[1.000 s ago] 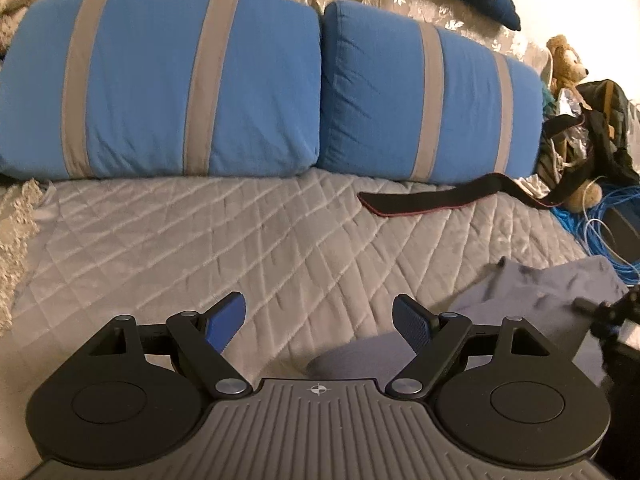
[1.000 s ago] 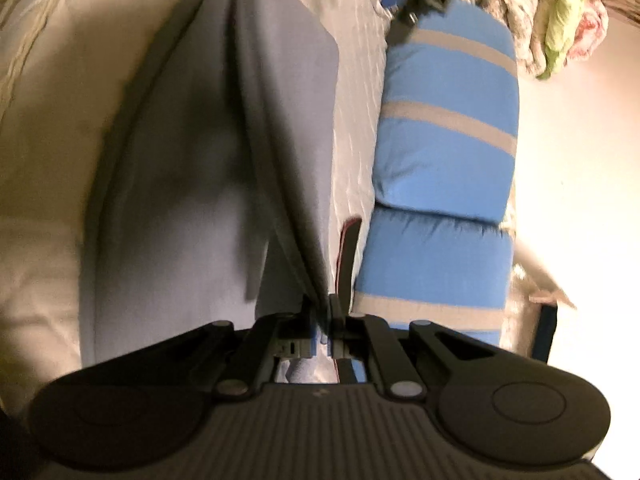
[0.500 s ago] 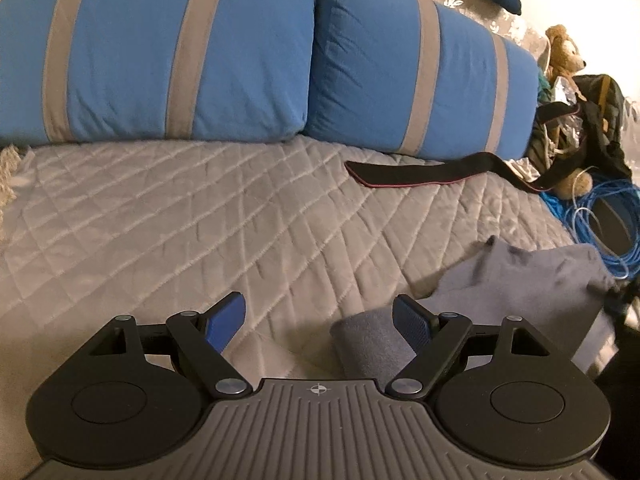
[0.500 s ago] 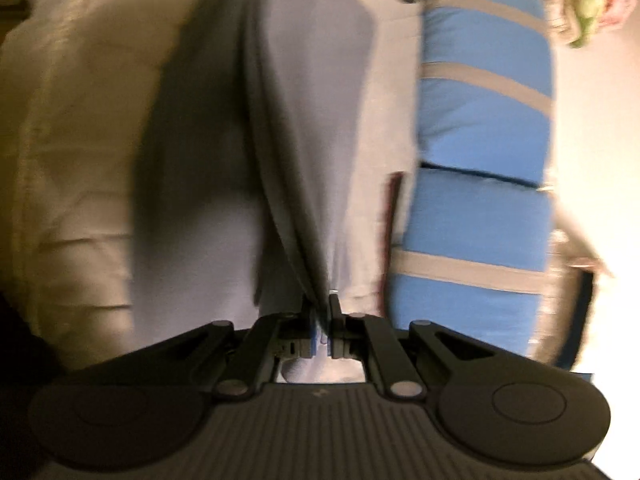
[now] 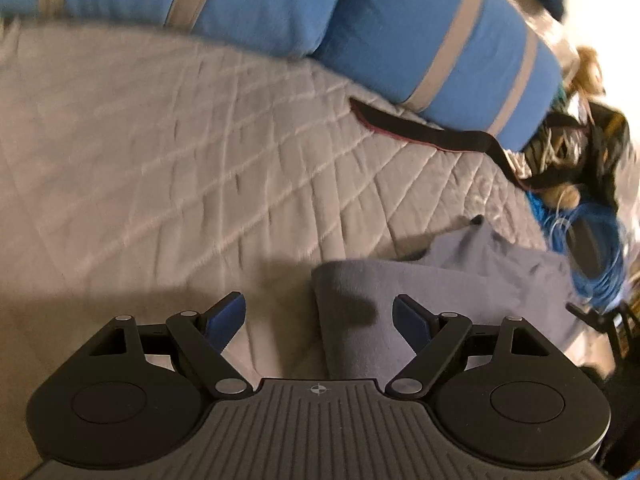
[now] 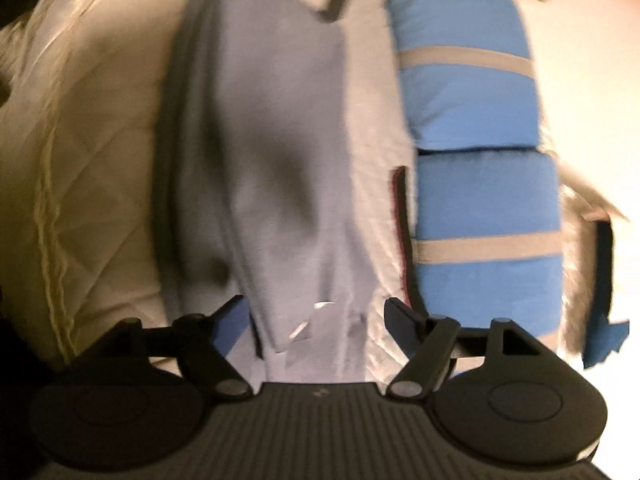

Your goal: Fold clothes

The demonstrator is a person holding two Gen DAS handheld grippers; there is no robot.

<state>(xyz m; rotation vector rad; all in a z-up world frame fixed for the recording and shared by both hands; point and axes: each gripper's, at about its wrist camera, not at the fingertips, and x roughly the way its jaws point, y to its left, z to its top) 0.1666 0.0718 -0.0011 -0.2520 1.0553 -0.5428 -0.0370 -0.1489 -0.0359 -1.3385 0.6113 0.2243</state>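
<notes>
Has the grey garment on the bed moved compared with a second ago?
Yes. The right gripper has just been opening, and the grey garment, held taut before, now sags between its jaws, slumping onto the quilt.

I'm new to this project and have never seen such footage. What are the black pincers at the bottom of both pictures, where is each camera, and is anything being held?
A person holds one hand-held gripper in each hand; a fisheye camera on each looks forward along its two fingers. The left hand-held gripper is open above the edge of a grey garment lying on a quilted bedspread. The right hand-held gripper has just been opening; the garment still lies between its fingers, but the pads no longer press on it. So nothing is held. Blue striped cushions and a black strap sit behind.
</notes>
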